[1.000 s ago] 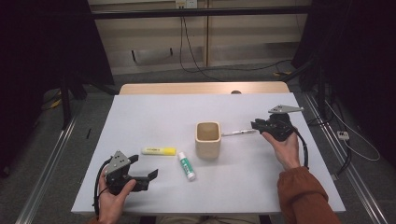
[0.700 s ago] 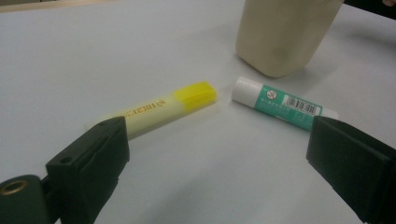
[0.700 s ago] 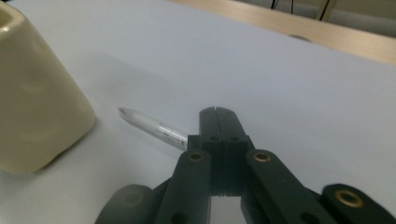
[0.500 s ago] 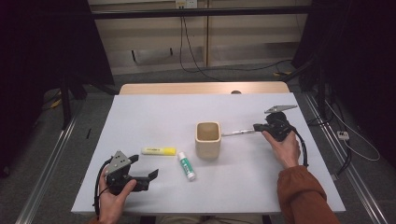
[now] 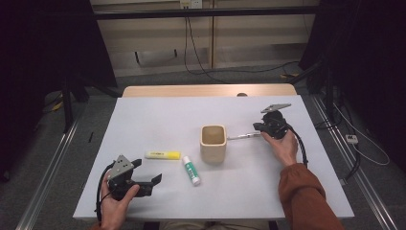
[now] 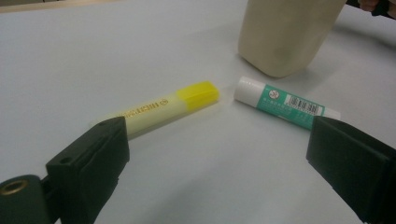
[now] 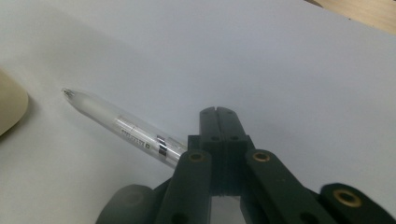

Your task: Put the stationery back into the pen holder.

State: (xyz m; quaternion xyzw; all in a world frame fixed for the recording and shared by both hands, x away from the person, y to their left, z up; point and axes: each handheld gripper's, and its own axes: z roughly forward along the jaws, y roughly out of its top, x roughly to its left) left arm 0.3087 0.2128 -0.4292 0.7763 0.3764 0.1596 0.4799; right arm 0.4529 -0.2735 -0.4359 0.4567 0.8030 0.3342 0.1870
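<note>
Over on the right gripper [image 5: 261, 128]: clenched tight, tips pressed together. Jutting out from beside and under those jaws, a clear plastic ballpoint pen [image 5: 242, 136], low over the white table [image 5: 158, 120]. Hard to tell whether truly pinched or merely tucked beneath. Long axis running from the gripper straight toward the square beige pen cup [image 5: 213, 142], tip just short of its near wall. Cup upright and open-topped, nearer this hand by far. Down at the left gripper [image 5: 147, 171]: released, spread wide and holding nothing, facing a yellow highlighter [image 5: 163, 155] and a green-labelled glue stick [image 5: 191, 170].
</note>
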